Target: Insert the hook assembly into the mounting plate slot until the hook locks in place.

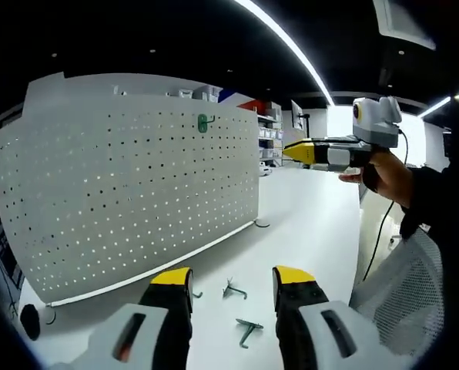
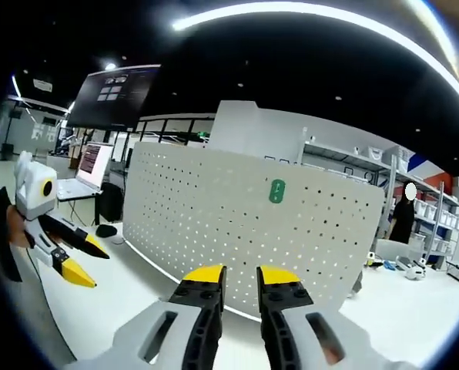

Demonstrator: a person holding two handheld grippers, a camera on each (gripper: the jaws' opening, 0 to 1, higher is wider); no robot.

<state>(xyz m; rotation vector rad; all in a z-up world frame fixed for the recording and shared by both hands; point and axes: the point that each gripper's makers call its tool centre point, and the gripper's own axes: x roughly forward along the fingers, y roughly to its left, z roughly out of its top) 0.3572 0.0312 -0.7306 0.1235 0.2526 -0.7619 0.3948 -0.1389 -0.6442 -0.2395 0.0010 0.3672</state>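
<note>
On the white table (image 1: 306, 223) before the pegboard (image 1: 129, 185), spare hooks (image 1: 247, 330) are lying unpicked, while the left gripper (image 1: 233, 287) and right gripper (image 2: 239, 284) are hovering open and empty, one hook needing grasping next.

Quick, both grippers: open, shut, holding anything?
Left gripper: open, holding nothing, above the hooks on the table.
Right gripper: open, holding nothing, facing the pegboard.

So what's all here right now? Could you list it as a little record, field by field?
Board: white perforated metal pegboard, upright on white table
Mounted: one green hook near its top
Loose: small green metal hooks on table before it
Left gripper: open, empty
Right gripper: open, empty, facing board
Background: dark monitor screen
</note>
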